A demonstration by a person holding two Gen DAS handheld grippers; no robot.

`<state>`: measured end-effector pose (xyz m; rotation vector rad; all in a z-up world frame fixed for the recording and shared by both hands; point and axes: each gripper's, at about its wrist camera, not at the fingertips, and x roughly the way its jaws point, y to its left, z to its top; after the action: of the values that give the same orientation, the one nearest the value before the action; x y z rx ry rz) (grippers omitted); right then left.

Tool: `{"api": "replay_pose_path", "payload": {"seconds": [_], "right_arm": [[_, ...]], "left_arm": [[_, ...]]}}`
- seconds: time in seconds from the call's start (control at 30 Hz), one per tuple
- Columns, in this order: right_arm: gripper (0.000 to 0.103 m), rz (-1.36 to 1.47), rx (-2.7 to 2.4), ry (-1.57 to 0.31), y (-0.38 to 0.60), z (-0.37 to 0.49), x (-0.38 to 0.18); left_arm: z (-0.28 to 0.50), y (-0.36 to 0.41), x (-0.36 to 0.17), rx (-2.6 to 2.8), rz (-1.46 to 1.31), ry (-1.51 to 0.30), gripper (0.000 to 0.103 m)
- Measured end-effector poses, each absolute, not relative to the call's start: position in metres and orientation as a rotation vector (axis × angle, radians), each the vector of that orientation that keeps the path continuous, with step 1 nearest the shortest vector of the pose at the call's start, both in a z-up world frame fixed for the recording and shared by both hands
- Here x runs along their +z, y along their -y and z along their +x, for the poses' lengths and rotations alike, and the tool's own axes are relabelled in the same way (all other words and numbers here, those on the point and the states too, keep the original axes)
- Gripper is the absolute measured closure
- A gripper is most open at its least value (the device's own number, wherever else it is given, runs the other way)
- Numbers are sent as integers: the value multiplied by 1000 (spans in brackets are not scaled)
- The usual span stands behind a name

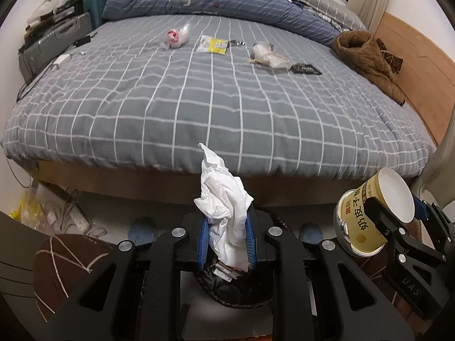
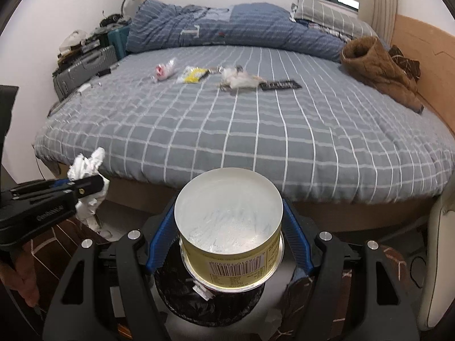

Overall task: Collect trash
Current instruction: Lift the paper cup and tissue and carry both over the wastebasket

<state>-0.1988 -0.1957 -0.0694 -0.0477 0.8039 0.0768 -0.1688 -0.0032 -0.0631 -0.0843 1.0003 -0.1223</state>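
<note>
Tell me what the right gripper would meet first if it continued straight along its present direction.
Probably the black-lined trash bin: it lies just beyond the right gripper, under the held yellow tub. Depth is uncertain.

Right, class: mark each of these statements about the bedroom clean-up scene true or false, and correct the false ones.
1. The left claw is shut on a crumpled white tissue. True.
2. The right claw grips a glass bottle. False: it holds a yellow paper tub.
3. A black-lined trash bin sits below both claws. True.
4. The grey checked bedsheet has been cleared of trash. False: wrappers remain, including a yellow packet.
5. A brown jacket lies on the floor. False: it lies on the bed, by the wooden headboard.
</note>
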Motion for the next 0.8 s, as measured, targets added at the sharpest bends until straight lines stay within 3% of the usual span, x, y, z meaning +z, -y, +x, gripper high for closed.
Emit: {"api": "replay_pose_path", "payload": {"seconds": [0.8], "right_arm": [[36, -82, 64, -1048, 198, -172, -165]], "left_arm": [[-149, 5, -177, -155, -56, -1190, 82]]}}
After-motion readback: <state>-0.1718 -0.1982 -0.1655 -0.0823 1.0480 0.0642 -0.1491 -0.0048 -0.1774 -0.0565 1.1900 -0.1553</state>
